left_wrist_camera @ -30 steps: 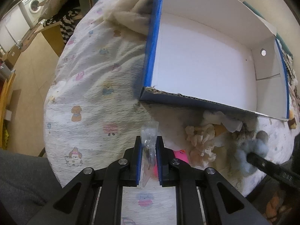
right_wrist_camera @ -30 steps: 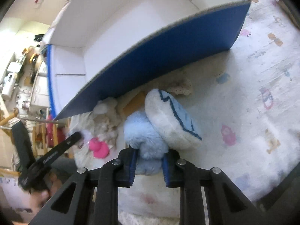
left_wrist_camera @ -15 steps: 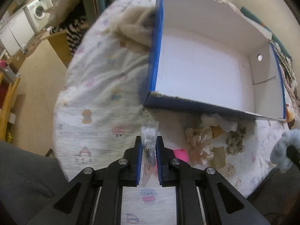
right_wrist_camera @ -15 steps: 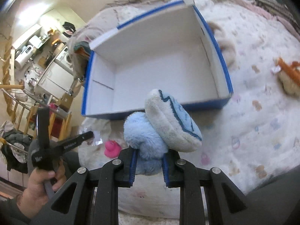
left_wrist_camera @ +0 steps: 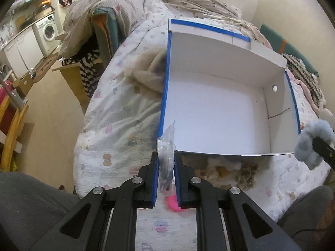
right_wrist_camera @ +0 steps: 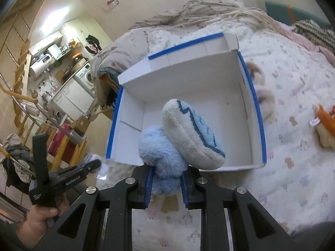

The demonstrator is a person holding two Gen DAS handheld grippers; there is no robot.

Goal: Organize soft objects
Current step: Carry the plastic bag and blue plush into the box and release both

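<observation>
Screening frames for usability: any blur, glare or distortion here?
Left wrist view: sharp, the box walls bowed by fisheye, dark vignette in the corners. Right wrist view: plush toy crisp, background kitchen washed out by ceiling light, edges curved, no motion blur.

Box (left_wrist_camera: 219,113): sitting open-topped on the bed quilt (left_wrist_camera: 117,113), nothing lying inside it. Fleece bundle (left_wrist_camera: 146,73): lying on the quilt against the box's left wall in the left wrist view. Small plush pieces (left_wrist_camera: 230,171): lying on the quilt just before the box's near wall. Plastic packet (left_wrist_camera: 166,156): standing between the left gripper's (left_wrist_camera: 165,179) 2 fingers, before the near-left box corner. Plush toy (right_wrist_camera: 180,138): sitting between the right gripper's (right_wrist_camera: 166,184) fingers, hanging over the box's near wall. Orange plush (right_wrist_camera: 325,125): lying on the quilt right of the box, well apart.
</observation>
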